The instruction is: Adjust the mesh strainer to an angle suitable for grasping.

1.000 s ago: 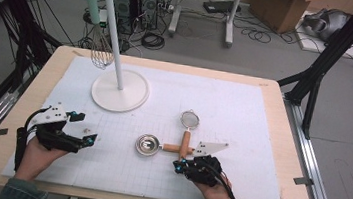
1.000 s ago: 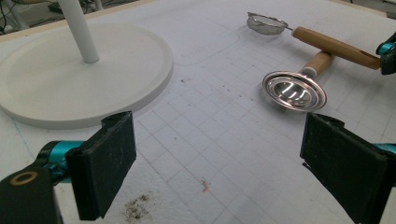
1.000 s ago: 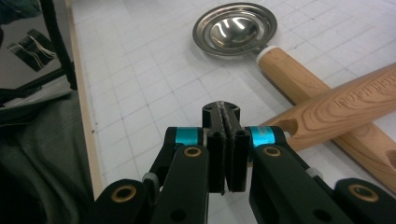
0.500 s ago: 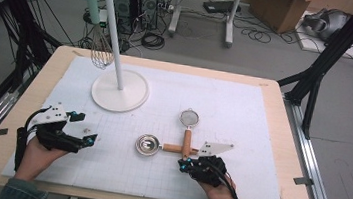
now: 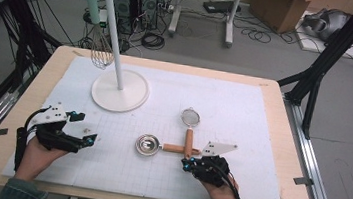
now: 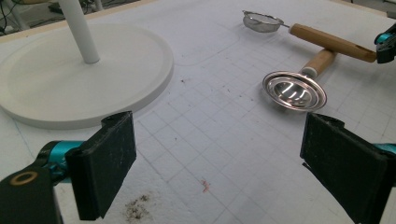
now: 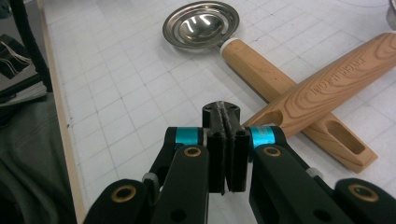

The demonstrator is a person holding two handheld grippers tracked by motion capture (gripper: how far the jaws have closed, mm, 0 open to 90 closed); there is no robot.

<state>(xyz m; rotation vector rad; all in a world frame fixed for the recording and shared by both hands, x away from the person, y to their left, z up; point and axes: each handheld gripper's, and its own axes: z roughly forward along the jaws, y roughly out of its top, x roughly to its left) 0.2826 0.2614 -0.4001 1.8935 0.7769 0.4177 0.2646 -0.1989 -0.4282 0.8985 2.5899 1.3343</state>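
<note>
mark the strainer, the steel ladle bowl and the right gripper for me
strainer (image 5: 190, 116), high view, on the mesh bowl.
steel ladle bowl (image 7: 201, 23), right gripper view, on the hollow of the bowl.
right gripper (image 7: 226, 109), right gripper view, on the tips of the shut jaws.

Strainer (image 7: 391, 14) at frame edge, cropped

Strainer (image 5: 190, 116) handle across ladle (image 5: 147, 144) handle
</note>
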